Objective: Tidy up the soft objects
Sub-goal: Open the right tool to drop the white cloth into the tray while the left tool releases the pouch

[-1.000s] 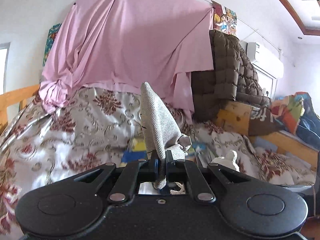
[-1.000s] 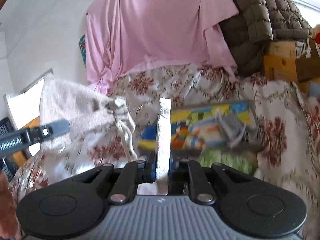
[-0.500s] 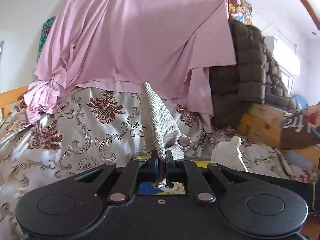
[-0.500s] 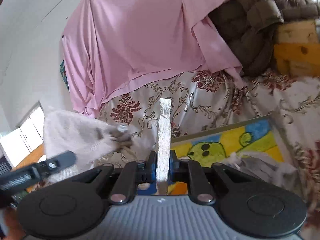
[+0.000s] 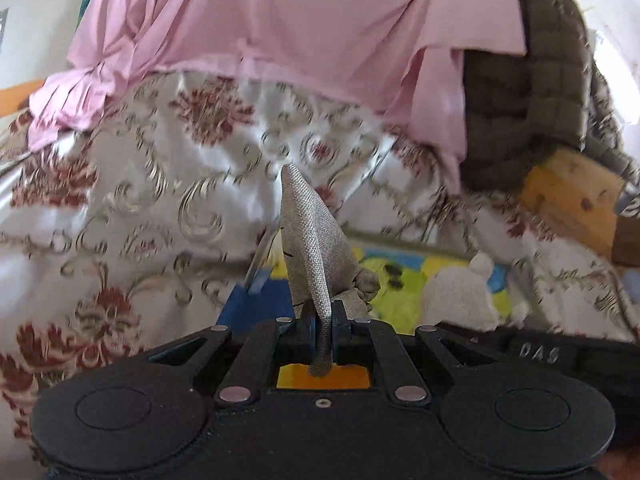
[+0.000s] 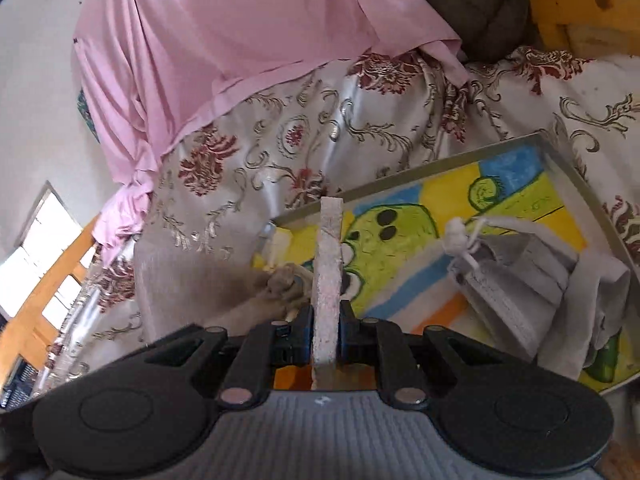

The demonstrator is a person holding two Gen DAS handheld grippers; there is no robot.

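Note:
My left gripper [image 5: 323, 320] is shut on a beige woven drawstring pouch [image 5: 310, 248], held edge-on over the near left corner of a colourful cartoon tray [image 5: 404, 280]. My right gripper [image 6: 325, 322] is shut on a pale pinkish-white pouch [image 6: 329, 264], also edge-on, above the same tray [image 6: 424, 176]. The beige pouch shows at lower left in the right wrist view [image 6: 192, 288], touching the tray's left end. A grey folded drawstring pouch [image 6: 532, 280] lies in the tray's right part. The white pouch shows beside my left gripper [image 5: 460, 294].
The tray rests on a floral satin bedspread [image 5: 120, 208]. A pink sheet [image 5: 280, 28] hangs behind it, with a dark quilted blanket [image 5: 532, 100] and a wooden box [image 5: 572, 192] to the right. A wooden frame [image 6: 52, 280] stands at the left.
Both grippers have moved down and forward toward the tray, each holding its pouch. The tray now fills more of both views, and the beige pouch has reached its left end.

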